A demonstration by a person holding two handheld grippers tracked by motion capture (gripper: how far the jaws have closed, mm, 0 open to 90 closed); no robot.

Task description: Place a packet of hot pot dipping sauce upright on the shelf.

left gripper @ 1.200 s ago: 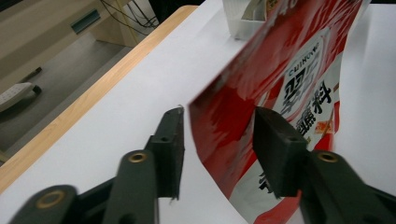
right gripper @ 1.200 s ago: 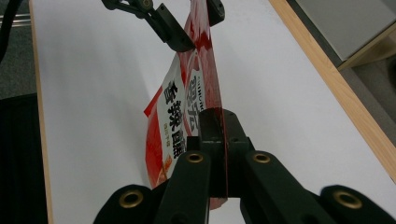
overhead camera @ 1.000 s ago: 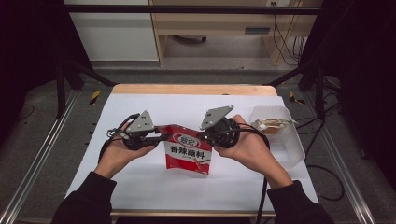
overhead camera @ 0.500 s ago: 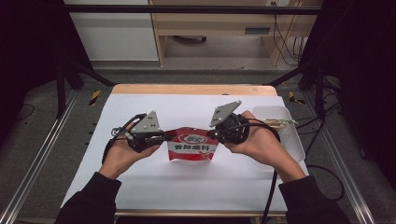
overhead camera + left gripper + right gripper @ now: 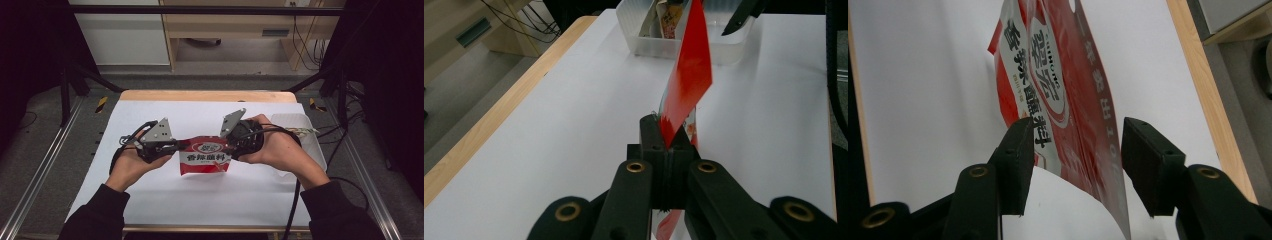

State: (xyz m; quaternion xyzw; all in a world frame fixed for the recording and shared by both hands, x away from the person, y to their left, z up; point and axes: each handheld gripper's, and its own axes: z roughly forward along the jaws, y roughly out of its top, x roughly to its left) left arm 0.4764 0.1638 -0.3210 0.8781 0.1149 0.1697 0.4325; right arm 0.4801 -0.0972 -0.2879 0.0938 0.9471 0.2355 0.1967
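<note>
Left hand-held gripper [image 5: 175, 146] is clamped shut on the left edge of a red packet [image 5: 205, 156], its jaws pressed together in the left gripper view with the thin red foil [image 5: 688, 75] rising edge-on out of them and leaning away toward the far side of the tabletop [image 5: 210, 200]. Right hand-held gripper [image 5: 231, 145] sits at the packet's right edge, and its jaws have just been opening — in the right gripper view they stand apart with the packet [image 5: 1058, 100] hanging between them, the printed face close against the left jaw and a clear gap before the right jaw, so the pads do not press on it. From the high view the packet is held just above the white tabletop, near its middle, stretched between the two grippers, its top edge level with them and its lower part drooping toward the sheet; white lettering runs across its front. Both hands come in from the bottom of that view in dark sleeves, the left hand [image 5: 131, 165] cupped under its gripper, the right hand [image 5: 272, 147] wrapped around its own. A clear plastic tub [image 5: 305, 130] stands at the right edge of the tabletop — behind the right hand — and in the left gripper view it [image 5: 644, 35] holds some small packets.
</note>
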